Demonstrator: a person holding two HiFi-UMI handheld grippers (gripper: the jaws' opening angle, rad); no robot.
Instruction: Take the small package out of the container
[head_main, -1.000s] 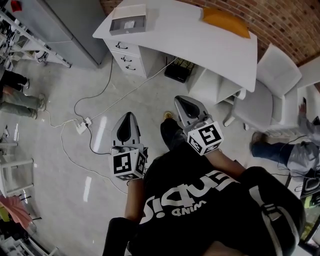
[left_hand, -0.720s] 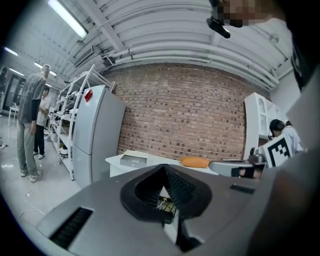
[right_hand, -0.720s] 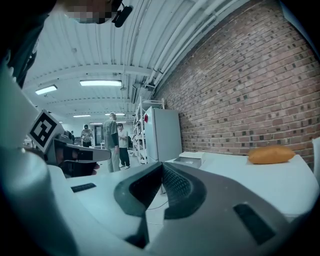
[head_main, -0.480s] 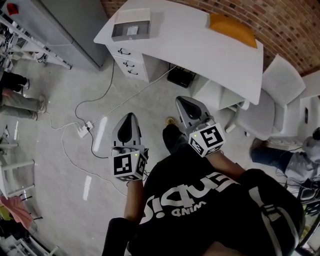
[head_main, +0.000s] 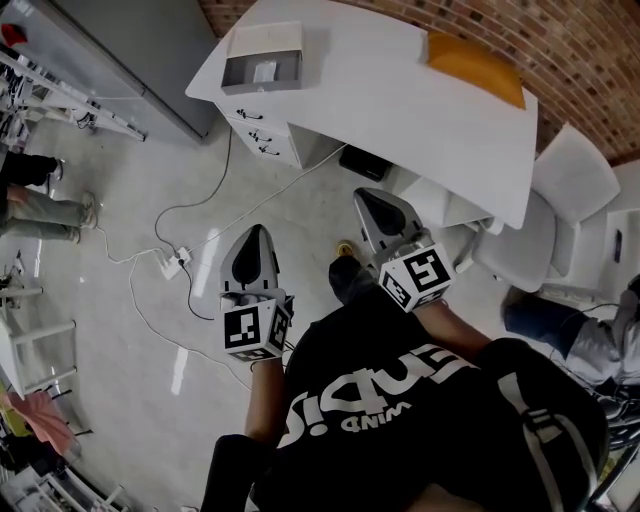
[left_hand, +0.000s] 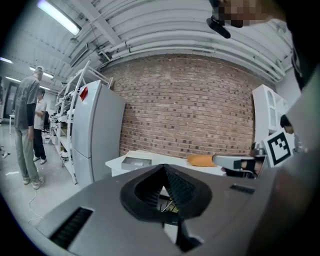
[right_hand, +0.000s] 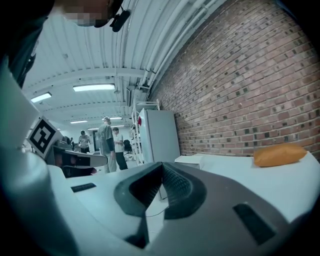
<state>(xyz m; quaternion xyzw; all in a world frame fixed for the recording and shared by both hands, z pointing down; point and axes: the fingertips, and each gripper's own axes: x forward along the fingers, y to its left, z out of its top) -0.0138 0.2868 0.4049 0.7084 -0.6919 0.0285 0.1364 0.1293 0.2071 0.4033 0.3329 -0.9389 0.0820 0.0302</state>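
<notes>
A grey open container stands on the left end of the white desk. A small pale package lies inside it. An orange padded package lies at the desk's far right. My left gripper and right gripper are held side by side over the floor, short of the desk, both shut with nothing between the jaws. The left gripper view looks past its jaws to the container and the orange package. The right gripper view shows the orange package beyond its jaws.
White drawers sit under the desk's left end. A white chair stands at the right. A power strip with cables lies on the floor. A tall grey cabinet is at the back left. People stand at the left; another person's legs show at the right.
Both grippers have travelled forward toward the desk. The desk, container and orange package now lie lower and nearer in the head view. Both pairs of jaws stay shut.
</notes>
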